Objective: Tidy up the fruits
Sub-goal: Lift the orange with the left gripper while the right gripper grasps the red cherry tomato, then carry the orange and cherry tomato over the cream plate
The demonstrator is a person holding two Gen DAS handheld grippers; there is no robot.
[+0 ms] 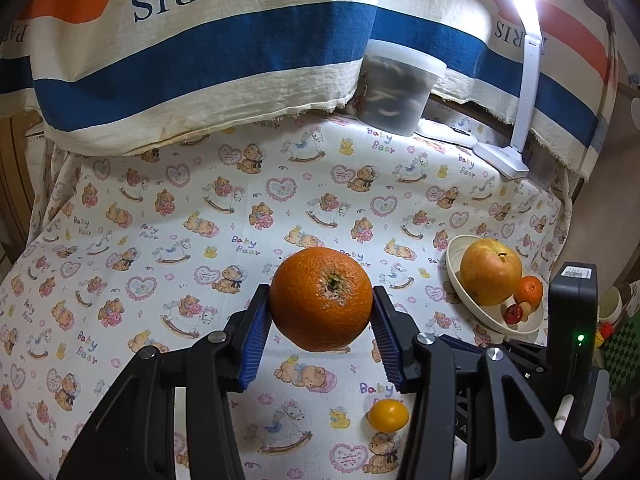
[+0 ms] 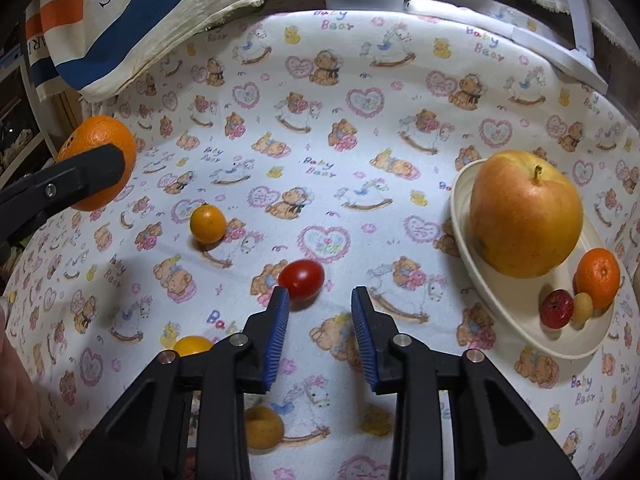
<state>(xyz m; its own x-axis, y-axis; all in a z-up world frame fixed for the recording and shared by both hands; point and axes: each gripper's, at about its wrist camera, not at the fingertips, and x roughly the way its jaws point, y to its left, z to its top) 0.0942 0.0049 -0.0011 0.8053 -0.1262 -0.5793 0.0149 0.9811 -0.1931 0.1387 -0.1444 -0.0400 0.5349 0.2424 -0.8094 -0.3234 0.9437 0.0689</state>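
- The teddy-bear tablecloth [image 2: 360, 128] covers the whole work surface, with a striped PARIS cloth [image 1: 200, 60] hanging behind it.
- The cream plate [image 2: 520, 320] sits at the right, carrying the big apple [image 2: 526, 216], a small mandarin [image 2: 599, 277], a dark red berry [image 2: 557, 309] and a tiny tan fruit [image 2: 582, 307] just beside it.
- The left gripper [image 1: 322, 304] has the large orange [image 1: 321, 298] pinched between its blue pads, lifted clear of the cloth!
- The right gripper [image 2: 320, 296] hovers low, fingers spread with nothing between them, and the red cherry tomato [image 2: 301, 278] lies right at its left fingertip.
- Loose on the cloth: a small orange citrus [image 2: 207, 224], a yellow tomato [image 2: 193, 345] and a tan round fruit [image 2: 263, 427] partly hidden under the fingers.
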